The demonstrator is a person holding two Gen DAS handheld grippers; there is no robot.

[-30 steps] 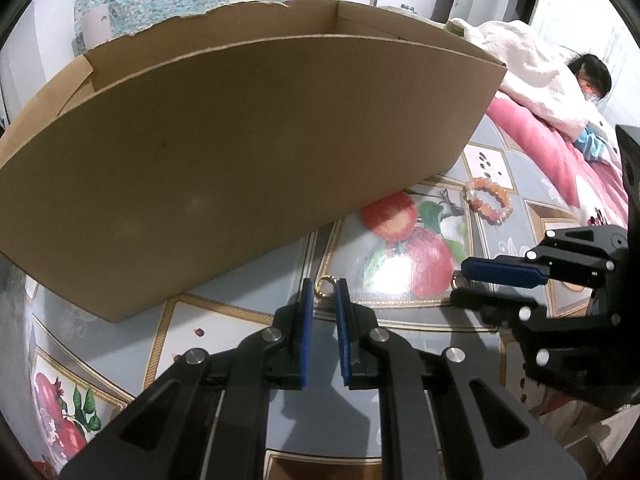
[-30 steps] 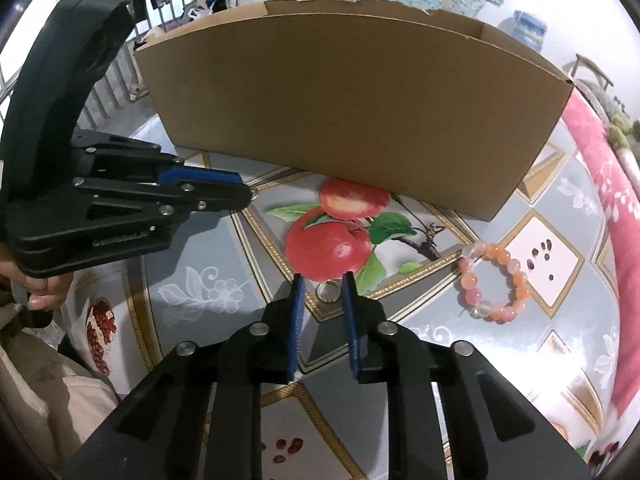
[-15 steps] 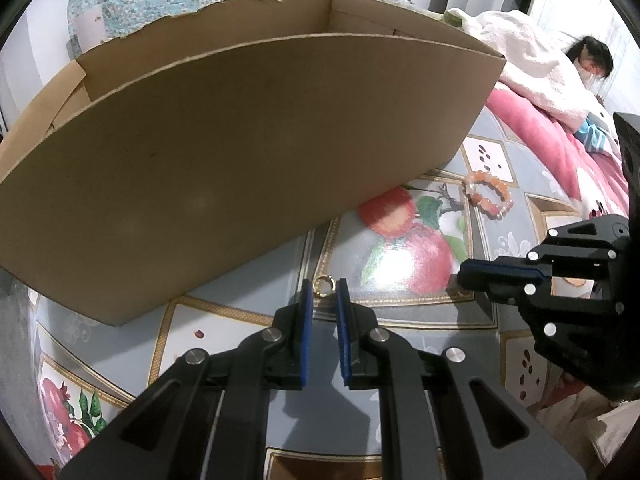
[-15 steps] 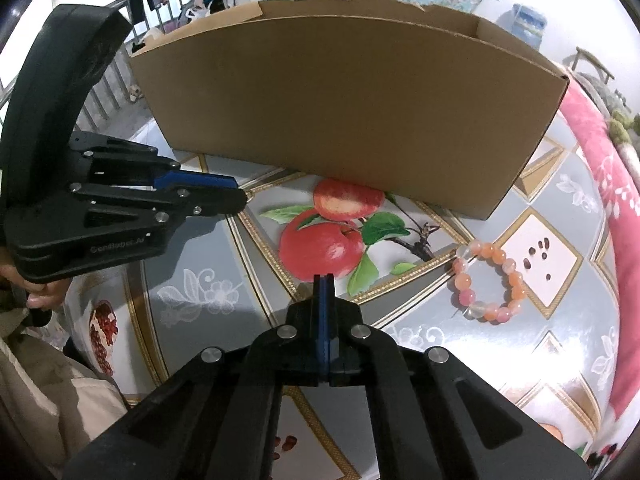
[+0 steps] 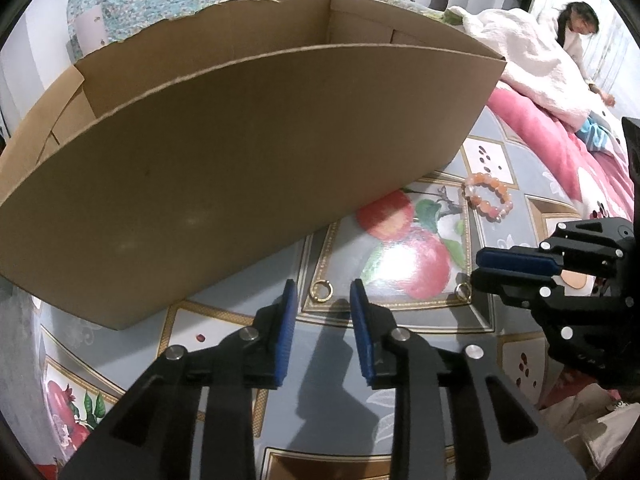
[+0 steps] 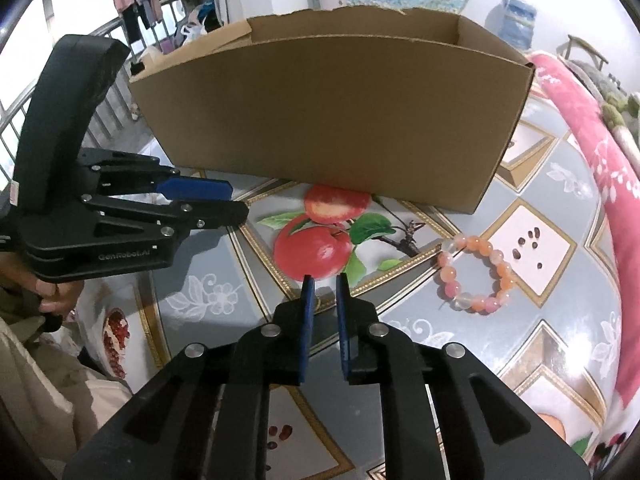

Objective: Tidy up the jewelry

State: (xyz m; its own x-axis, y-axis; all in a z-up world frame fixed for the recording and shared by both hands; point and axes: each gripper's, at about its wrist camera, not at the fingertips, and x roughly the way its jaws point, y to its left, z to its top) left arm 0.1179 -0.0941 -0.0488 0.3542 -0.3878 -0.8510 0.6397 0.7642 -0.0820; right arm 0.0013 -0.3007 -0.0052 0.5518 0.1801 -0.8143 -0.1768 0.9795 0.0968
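Cardboard box (image 5: 240, 152): open-topped, stands on the desk (image 5: 248, 320) at the far left and centre; its near wall faces both cameras.
Left gripper (image 5: 322, 292): jaws have just been opening; blue pads now apart with nothing between them. It hangs tilted down over the desk.
Gold ring (image 5: 321, 291): lies flat on the desk just beyond the left gripper's tips, on the gilt border of the fruit print, free of both pads.
Second ring (image 5: 464, 290): small, on the same border, right beside the tip of the right gripper; partly hidden in the left wrist view.
Right gripper (image 6: 323, 280): jaws have just been opening, a narrow gap now showing; nothing seen between the pads, tips over the desk by the printed apple.
Bead bracelet (image 6: 476, 274): orange and pink, lies on the desk to the right, well apart from both grippers.
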